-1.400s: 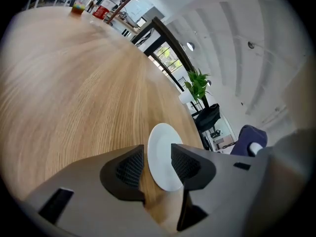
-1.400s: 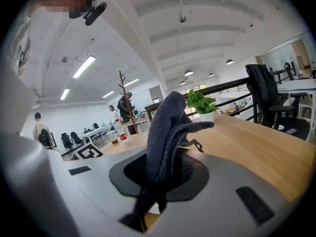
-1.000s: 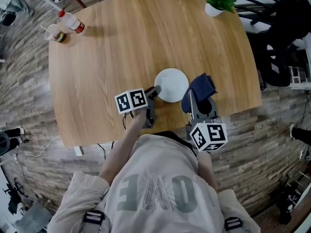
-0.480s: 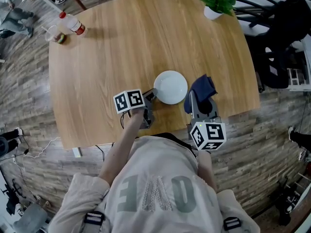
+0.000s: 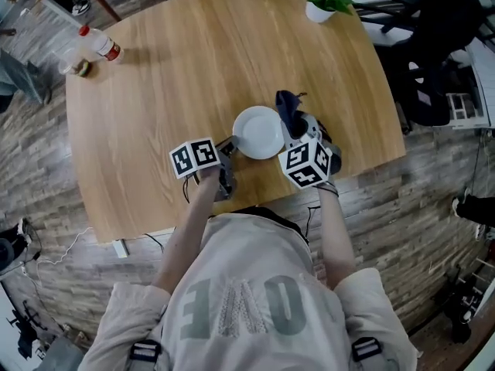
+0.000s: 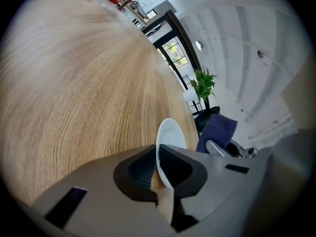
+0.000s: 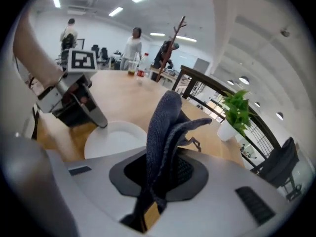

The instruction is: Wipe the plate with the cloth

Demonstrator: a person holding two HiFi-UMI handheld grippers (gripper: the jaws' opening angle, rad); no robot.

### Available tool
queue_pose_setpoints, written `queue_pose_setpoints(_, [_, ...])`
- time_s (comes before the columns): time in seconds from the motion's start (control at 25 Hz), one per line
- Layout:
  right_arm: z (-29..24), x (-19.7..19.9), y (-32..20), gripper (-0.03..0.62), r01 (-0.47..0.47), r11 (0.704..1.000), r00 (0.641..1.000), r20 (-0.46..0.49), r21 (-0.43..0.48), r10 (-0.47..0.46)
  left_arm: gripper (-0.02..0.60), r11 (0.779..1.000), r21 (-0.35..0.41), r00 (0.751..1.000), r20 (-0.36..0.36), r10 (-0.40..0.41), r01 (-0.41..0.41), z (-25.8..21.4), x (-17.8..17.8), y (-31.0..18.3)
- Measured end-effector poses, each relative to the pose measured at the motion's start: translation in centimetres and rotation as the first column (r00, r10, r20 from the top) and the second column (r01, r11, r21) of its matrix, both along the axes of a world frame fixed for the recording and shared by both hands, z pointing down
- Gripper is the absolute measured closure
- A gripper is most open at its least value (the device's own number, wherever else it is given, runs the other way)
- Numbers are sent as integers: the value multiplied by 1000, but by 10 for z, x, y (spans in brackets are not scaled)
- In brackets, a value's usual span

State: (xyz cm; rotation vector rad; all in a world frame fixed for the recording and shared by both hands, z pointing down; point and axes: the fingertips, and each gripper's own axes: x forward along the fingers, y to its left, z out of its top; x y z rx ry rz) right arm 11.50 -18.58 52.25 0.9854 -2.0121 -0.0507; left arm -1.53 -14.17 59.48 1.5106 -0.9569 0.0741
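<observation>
Firmly grips the white plate [image 5: 259, 132] by its left rim with the left gripper [image 5: 227, 149], both pads pressed onto the thin edge from either face, no gap visible in the left gripper view. Holds that plate on or just over the wooden tabletop [image 5: 193, 68], close to the edge nearest the person; looks round and level from the head view, though contact with the wood cannot be told. Pinches a dark blue cloth [image 5: 286, 107] in the right gripper [image 5: 296, 126], immediately right of the plate, jaws closed on the lower folds and the rest of the fabric standing up in a bunched ridge above the pads. Sets the cloth at the plate's right rim, touching or nearly touching; cannot tell which. Shows the two grippers on opposite sides of the plate, marker cubes toward the person. Shows a potted plant [image 5: 319, 6] in a white pot well beyond the plate, up and to its right near the tabletop's far edge. Shows a plastic bottle [image 5: 99, 45] with a red label far off to the plate's upper left, lying near the corner. Shows several people [image 7: 132, 43] standing well beyond the plate in the right gripper view.
</observation>
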Motion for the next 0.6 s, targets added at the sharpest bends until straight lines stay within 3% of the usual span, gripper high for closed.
queue_pose_setpoints(0.2, [44,-2,8,530,109,981,981,-140,-158,-132,555,1000,-2,1000,-4,0,0,0,2,1])
queue_pose_setpoints(0.6, [61,-9,13,530,129,967,966,-194,-218,-173,555,1000,9,1000,-2,0,0,-1,1,1])
